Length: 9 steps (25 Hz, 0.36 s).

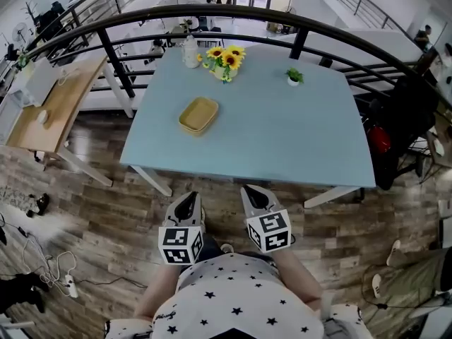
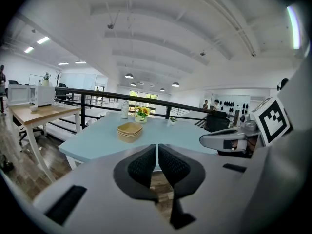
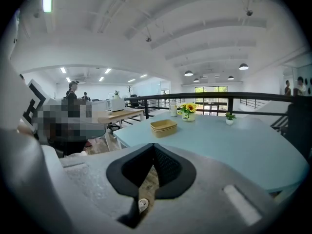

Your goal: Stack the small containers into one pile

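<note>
A pile of small yellow containers (image 1: 198, 114) sits nested on the pale blue table (image 1: 282, 140), left of its middle; the same pile (image 2: 129, 130) (image 3: 163, 127) appears in both gripper views. My left gripper (image 1: 189, 200) and right gripper (image 1: 252, 193) hang side by side in front of the table's near edge, above the wooden floor, well short of the pile. Both are shut with nothing between their jaws. In the left gripper view the right gripper (image 2: 229, 139) shows at the right.
A vase of sunflowers (image 1: 224, 61), a white bottle (image 1: 189, 51) and a small potted plant (image 1: 294, 77) stand along the table's far side. A black railing (image 1: 296, 20) runs behind it. A wooden desk (image 1: 53, 104) stands at the left, a black chair (image 1: 406, 119) at the right.
</note>
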{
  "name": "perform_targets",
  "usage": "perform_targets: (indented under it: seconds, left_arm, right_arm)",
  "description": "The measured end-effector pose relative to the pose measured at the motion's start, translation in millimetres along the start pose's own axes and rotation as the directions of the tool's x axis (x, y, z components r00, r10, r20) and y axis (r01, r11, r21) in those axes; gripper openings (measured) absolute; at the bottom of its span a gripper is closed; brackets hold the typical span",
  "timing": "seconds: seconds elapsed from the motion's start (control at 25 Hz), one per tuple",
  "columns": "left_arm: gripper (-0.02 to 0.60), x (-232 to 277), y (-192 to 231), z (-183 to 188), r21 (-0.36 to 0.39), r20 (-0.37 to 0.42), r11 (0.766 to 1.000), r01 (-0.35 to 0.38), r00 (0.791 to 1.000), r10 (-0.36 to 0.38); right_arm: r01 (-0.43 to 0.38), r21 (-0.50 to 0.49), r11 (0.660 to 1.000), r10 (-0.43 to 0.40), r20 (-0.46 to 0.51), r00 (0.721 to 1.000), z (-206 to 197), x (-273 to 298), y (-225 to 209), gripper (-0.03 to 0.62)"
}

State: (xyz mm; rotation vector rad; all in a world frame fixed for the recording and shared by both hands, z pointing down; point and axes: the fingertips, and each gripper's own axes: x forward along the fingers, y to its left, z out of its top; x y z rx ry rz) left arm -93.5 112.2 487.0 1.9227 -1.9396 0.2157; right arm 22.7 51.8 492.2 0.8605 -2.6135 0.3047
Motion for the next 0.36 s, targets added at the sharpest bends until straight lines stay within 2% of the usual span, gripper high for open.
perform_targets:
  seconds: [0.36]
  left_arm:
    - [0.017, 2.9, 2.5, -5.8, 0.003, -0.005, 1.000, 0.004, 1.000, -0.004]
  right_arm:
    - [-0.005, 0.023, 1.000, 0.005, 0.005, 1.000, -4.6, 5.8, 1.0, 0.005]
